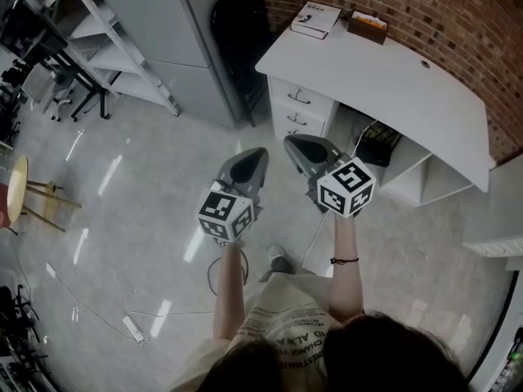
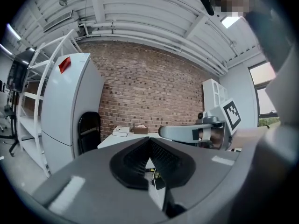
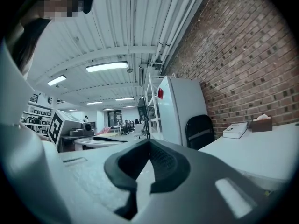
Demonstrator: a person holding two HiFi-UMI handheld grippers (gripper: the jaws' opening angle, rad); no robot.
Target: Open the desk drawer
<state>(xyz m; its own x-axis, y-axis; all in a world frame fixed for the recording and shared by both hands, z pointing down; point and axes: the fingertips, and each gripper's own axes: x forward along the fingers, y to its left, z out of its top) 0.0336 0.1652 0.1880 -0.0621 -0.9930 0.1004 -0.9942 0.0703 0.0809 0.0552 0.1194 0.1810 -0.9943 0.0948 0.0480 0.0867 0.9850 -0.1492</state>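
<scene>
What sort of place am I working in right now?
Probably an office or lab workroom: a white desk with drawers stands against a brick wall, with open metal shelving and a black chair nearby.

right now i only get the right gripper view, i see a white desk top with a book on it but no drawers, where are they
Observer: The head view shows two white drawers with curved metal handles, stacked under the white desk at the end nearest the black chair. Both look shut.
Operator: are my right tongs on a handle
Observer: No. The right tongs hang in the air, short of the drawer fronts and touching nothing.
Operator: and the left
Observer: The left gripper view shows the left tongs shut and empty, aimed at the desk.
</scene>
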